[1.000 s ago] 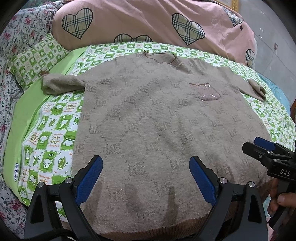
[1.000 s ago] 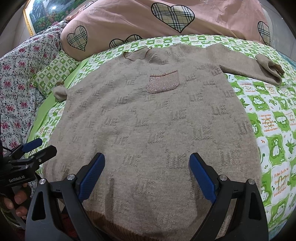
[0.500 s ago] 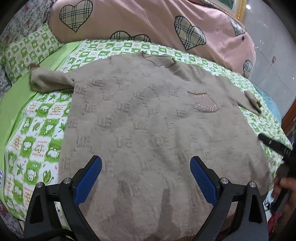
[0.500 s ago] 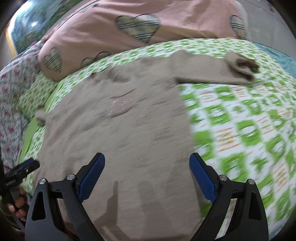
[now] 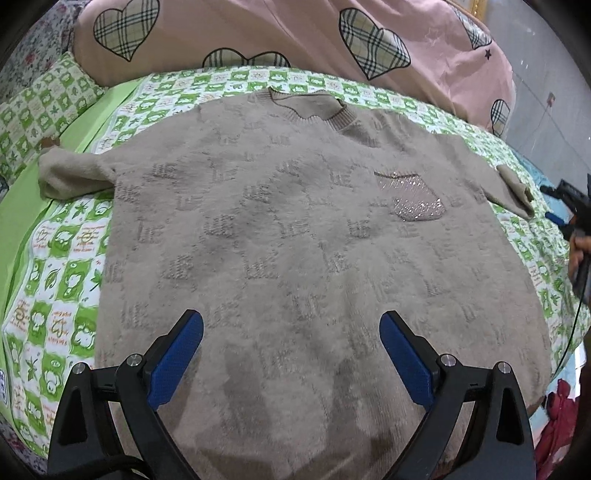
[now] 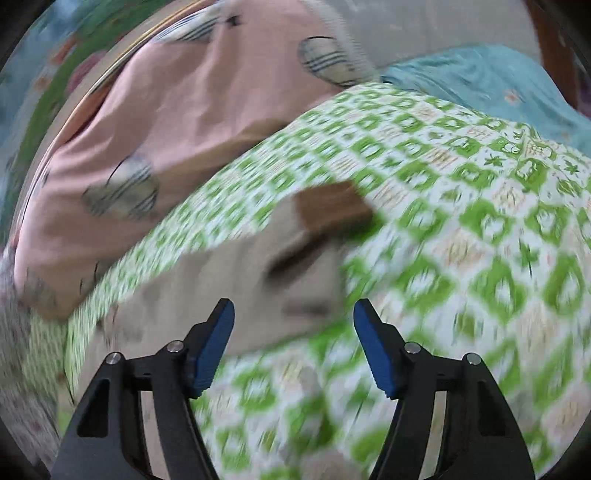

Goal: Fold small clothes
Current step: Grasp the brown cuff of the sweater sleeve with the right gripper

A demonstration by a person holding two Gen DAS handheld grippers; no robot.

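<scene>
Sweater (image 5: pixel 295 236) lying flat, face up, on bed (image 5: pixel 62 236), still unfolded. Right gripper (image 6: pixel 293 343) nearing right sleeve cuff (image 6: pixel 332 210), fingers half-wide, just been closing, nothing between. Left gripper (image 5: pixel 291 354) hovering over hem, fingers wide, empty. Next, likely: pinching cuff, folding sleeve inward across body.

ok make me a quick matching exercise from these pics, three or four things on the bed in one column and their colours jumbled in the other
Things:
1. sweater
2. chest pocket
3. heart-print quilt
4. bedsheet

Colours:
A. green and white checks
B. sparkly pink
C. beige
D. pink with plaid hearts

Pairs: 1-C, 2-B, 3-D, 4-A
</scene>
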